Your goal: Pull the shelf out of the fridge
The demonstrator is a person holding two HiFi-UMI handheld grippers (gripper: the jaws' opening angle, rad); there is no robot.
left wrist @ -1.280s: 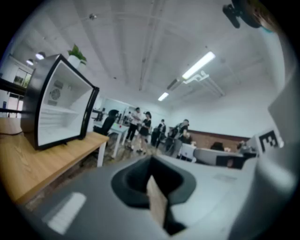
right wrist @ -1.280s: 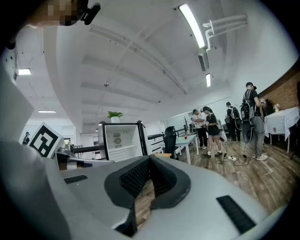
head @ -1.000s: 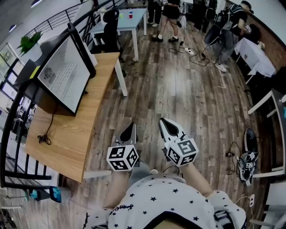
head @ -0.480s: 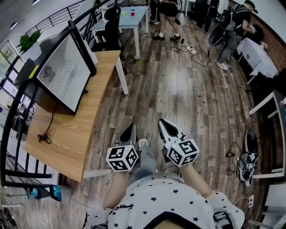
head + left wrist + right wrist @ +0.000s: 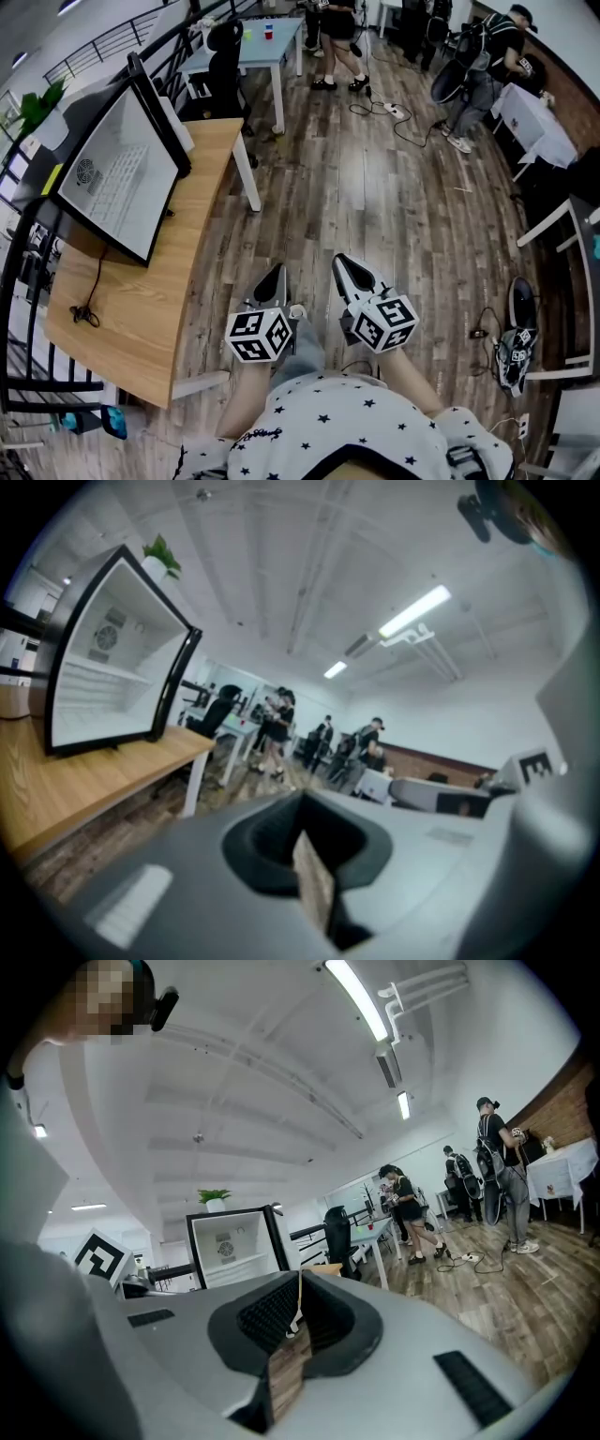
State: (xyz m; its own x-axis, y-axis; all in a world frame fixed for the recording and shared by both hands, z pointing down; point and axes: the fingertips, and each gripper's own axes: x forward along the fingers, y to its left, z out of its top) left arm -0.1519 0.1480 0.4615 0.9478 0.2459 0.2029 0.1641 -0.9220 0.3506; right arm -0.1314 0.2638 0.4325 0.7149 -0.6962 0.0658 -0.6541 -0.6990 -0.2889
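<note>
Head view: fridge [image 5: 94, 202] stands open, shelf [image 5: 127, 178] inside it. I've got left gripper [image 5: 272, 277] and right gripper [image 5: 347, 265] well right of the fridge. Left gripper view: jaws closed, empty; right gripper view: same, closed on nothing.

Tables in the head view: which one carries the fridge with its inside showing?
The wooden table at the left, nearest the person: the fridge stands on it. The pale blue table farther back bears only a few small coloured things.

open-plan office: wooden desk [image 5: 159, 281], plank floor [image 5: 394, 206], strip lights [image 5: 361, 999], people [image 5: 497, 1166] standing.
</note>
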